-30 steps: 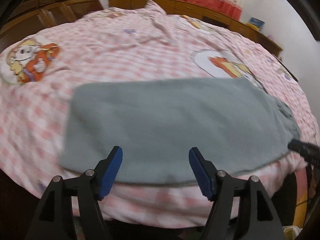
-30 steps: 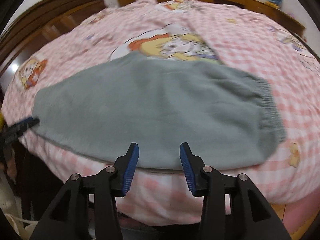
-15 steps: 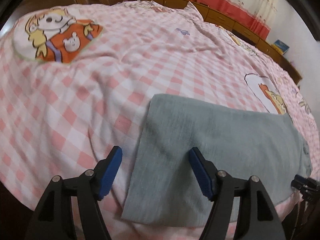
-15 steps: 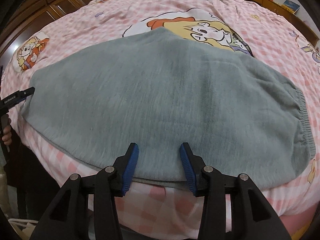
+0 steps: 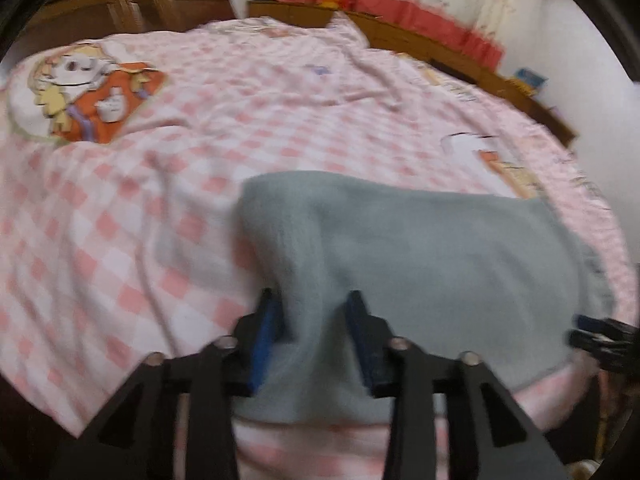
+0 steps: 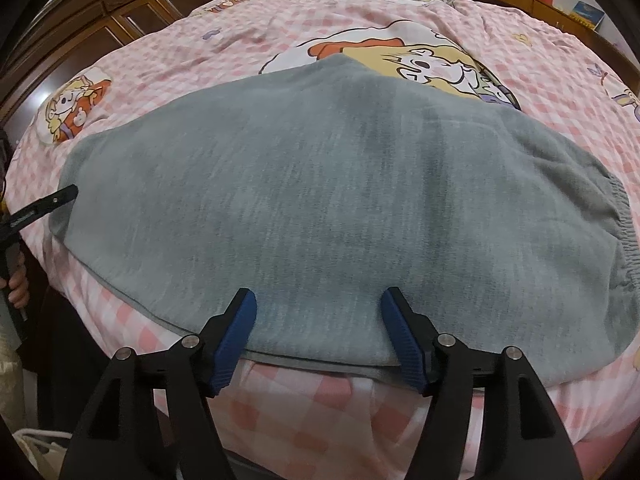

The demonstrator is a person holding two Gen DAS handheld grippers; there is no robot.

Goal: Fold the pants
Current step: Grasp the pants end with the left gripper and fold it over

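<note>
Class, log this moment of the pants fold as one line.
left gripper: shut on grey pants leg end | right gripper: open at near edge | pants flat on checked bedspread

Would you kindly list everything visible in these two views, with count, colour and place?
pants: one, grey, flat on the bed's near edge, waistband to the right
bedspread: one, pink-and-white check with cartoon prints, covering the bed
wardrobe: one, dark wood, far left
curtains: white with red hems, far wall
book: one, blue, on the far ledge
left gripper: one, black with blue fingers, closed on the pants' leg end
right gripper: one, black with blue fingers, open over the near edge
hand: one, left edge
</note>
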